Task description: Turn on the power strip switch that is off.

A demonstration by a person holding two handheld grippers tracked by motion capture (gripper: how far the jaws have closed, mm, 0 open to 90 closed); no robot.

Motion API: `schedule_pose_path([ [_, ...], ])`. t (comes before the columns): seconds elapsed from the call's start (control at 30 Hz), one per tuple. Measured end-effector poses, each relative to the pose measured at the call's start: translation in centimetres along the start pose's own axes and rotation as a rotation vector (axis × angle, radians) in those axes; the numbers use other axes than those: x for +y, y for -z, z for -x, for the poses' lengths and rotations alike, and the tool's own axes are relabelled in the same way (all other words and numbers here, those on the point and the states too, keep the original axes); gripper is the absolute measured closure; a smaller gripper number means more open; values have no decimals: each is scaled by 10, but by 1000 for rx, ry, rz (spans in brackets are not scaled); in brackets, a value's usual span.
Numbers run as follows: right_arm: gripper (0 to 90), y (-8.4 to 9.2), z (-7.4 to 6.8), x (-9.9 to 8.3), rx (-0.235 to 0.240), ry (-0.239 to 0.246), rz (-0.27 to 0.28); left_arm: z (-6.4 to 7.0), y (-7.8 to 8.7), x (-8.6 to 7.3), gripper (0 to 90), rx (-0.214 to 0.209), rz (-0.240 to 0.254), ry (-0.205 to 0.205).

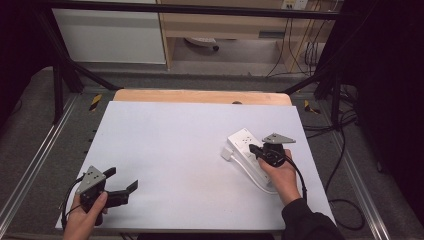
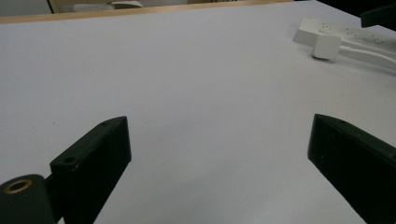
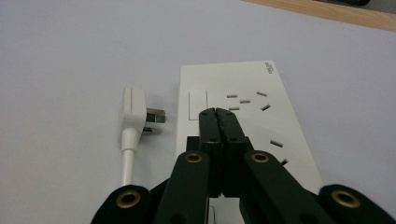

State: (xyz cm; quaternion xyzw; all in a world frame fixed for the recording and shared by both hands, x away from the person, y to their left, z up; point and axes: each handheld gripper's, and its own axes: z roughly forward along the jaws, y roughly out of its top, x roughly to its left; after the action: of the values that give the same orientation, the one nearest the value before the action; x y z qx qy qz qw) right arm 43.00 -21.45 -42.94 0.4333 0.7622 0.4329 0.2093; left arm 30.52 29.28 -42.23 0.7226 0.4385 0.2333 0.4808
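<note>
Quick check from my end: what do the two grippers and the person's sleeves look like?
Both the left gripper and the right gripper are black, each with a grey three-cornered plate on top, brass-coloured pivot rivets and a trailing black cable. The right arm wears a dark sleeve.

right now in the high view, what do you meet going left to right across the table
left gripper with jaws open → bare white table → white plug → white power strip → right gripper, jaws shut over the strip

One power strip, one plug, two grippers

One white power strip and one white plug lie near the table's right edge; one left gripper, one right gripper.
</note>
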Motion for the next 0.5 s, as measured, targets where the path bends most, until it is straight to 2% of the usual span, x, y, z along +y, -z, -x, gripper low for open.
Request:
schedule_pose_path([
  [0.13,900,0,-1,-2,2,-3,-5,0,0,0,59,0,0,-3],
  [0.5,900,-2,-5,-4,5,26,-29,0,0,0,59,0,-1,-5],
])
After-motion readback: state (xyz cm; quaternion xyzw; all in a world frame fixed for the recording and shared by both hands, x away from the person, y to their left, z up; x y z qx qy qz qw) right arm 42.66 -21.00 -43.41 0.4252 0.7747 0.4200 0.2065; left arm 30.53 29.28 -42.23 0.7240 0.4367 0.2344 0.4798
